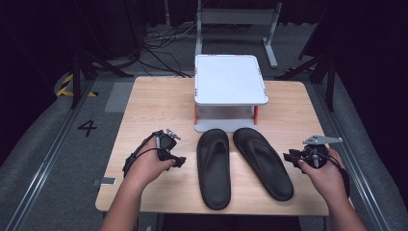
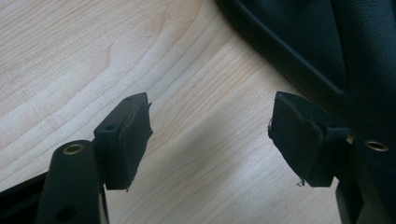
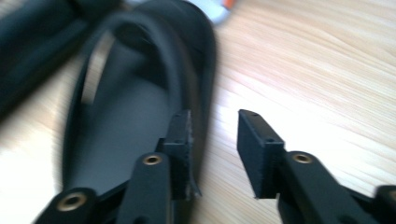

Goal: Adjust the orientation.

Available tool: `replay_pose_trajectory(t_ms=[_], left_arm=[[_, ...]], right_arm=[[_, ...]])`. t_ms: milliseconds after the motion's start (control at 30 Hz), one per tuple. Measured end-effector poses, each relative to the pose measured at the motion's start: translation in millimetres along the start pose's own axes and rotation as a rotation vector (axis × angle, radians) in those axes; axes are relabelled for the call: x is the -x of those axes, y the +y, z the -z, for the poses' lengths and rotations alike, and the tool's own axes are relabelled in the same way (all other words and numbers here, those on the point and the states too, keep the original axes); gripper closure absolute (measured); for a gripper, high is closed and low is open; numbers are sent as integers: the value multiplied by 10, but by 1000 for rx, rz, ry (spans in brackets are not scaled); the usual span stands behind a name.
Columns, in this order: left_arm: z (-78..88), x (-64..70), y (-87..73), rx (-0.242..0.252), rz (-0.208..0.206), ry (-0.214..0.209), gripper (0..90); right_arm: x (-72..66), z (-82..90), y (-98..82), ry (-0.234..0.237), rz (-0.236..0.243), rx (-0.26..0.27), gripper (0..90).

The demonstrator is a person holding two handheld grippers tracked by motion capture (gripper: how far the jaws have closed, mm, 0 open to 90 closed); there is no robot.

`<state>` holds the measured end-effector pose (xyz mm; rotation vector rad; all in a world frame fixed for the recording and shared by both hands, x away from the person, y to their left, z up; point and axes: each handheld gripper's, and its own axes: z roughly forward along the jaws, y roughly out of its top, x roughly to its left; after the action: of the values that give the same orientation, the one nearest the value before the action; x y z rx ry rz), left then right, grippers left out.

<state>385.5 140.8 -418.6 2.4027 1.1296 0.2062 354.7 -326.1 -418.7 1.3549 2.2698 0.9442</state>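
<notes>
1. The only writing that can be read is a black "4" [image 1: 87, 127] on the grey floor left of the table [image 1: 159, 103].
2. Two black sandals lie side by side on the table, toes toward a white stand [image 1: 230, 79]. The left sandal [image 1: 213, 166] lies straight; the right sandal [image 1: 263, 161] angles toward the near right.
3. Both heels lie near the table's front edge. Bare wood stays open on either side of the pair.
4. The left gripper [image 1: 180, 161] rests on the wood just left of the left sandal, jaws wide apart over bare wood with nothing between them.
5. The right gripper [image 1: 287, 157] sits at the right sandal's outer rim, jaws apart and gripping nothing; one jaw overlaps the rim, the other is over wood.
</notes>
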Motion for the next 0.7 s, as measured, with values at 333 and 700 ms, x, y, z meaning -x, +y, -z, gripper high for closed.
replay_pose_trajectory(t_ms=[333,700], left_arm=[[-79,0,28,-22,-19,-16,302],[-202,64,65,-47,-42,-37,303]], right_arm=[[61,-242,-144,53,-59,-116,676],[-330,-330,-120,220,-80,-177,630]])
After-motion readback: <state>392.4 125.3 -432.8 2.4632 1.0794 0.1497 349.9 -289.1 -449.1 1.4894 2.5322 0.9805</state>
